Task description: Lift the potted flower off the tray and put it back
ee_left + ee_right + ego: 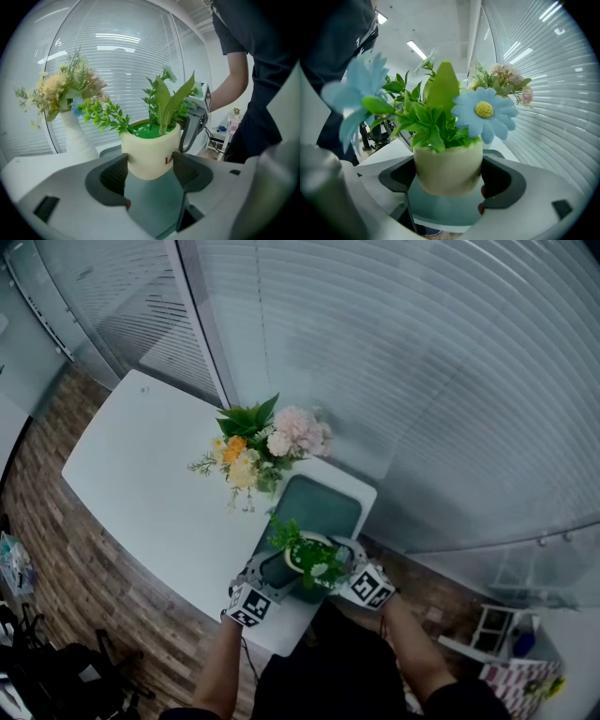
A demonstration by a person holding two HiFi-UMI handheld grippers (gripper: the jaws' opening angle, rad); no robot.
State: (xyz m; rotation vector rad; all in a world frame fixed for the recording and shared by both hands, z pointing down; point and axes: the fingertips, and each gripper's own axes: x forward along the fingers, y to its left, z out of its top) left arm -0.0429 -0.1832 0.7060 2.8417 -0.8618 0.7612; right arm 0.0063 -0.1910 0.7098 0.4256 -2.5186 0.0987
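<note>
Since the potted flower [312, 562] stands upright at lower centre, left gripper [151, 169] and right gripper [449, 176] both clasp its pot from opposite sides, over the teal tray [323, 505].

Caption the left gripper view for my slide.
Left gripper, jaws closed on cream flower pot; teal tray beneath, white vase behind.

In the left gripper view, a jaw of the left gripper [150, 167] covers most of the red print [168, 161] on the potted flower [151, 149], so only 1 letter reads. In the right gripper view, 1 pale blue bloom [355, 90] at the left is blurred. In the head view, leaves [289, 534], the left gripper and the right gripper [345, 562] hide the pot's wall and the near end of the tray [323, 501], and the bouquet [267, 444] hides its vase [78, 137].
</note>
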